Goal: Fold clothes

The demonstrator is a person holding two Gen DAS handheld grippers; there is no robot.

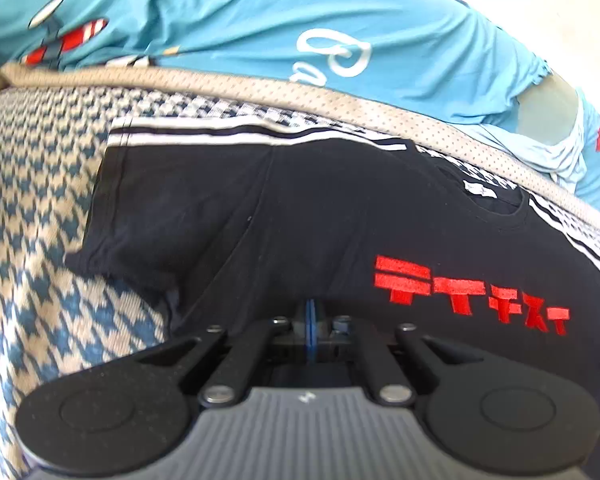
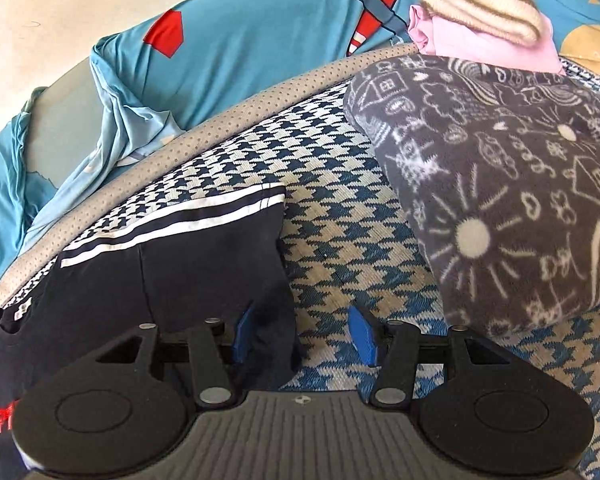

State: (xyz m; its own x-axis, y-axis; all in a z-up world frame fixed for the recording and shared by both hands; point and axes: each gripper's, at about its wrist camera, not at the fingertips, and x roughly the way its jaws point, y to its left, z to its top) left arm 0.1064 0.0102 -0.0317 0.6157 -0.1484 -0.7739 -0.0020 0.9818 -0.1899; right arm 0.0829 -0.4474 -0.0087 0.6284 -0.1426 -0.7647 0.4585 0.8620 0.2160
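Black cotton T-shirt with red block lettering and white-striped sleeves (image 1: 284, 216): lies spread flat on the blue-and-cream houndstooth knit cover (image 1: 40, 240), collar toward the far right, one sleeve out to the left.

My left hand-held gripper (image 1: 311, 334) is pinched fully closed at the near edge of the shirt body. Whether cloth is caught in it I cannot tell; I judge it pins that side so the shirt stays put.

My right hand-held gripper (image 2: 302, 338) stands half open, straddling the side edge of the other striped sleeve (image 2: 204, 256). The left blue pad (image 2: 242, 336) rests against the fabric, the right one over bare cover. Nothing gripped yet. Likely lined up to take the sleeve for folding inward.

Grey fleece blanket with white doodle print (image 2: 500, 184) is bundled at the right, apart from the shirt. Leaves room to fold.
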